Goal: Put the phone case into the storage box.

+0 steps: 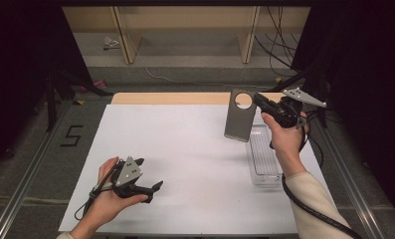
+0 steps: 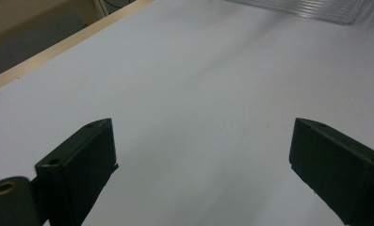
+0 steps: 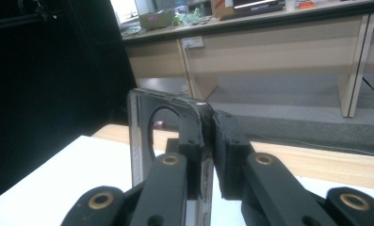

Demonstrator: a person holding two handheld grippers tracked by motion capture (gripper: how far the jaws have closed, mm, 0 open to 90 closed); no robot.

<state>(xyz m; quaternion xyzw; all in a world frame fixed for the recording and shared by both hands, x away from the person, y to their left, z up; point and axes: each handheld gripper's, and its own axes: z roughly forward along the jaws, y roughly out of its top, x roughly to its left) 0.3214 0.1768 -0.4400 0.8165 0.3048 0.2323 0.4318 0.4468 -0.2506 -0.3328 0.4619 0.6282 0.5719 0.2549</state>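
Grey phone case (image 1: 239, 116) hangs upright, long axis vertical, round cutout uppermost.

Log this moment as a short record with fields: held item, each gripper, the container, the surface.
held item: grey phone case with a round cut-out, hanging upright above the table
right gripper: shut on the phone case at its top edge, beside the cut-out
left gripper: open, nothing between its jaws, low over the white sheet
container: clear plastic tray, on the table under the right hand
surface: white sheet on a wooden table
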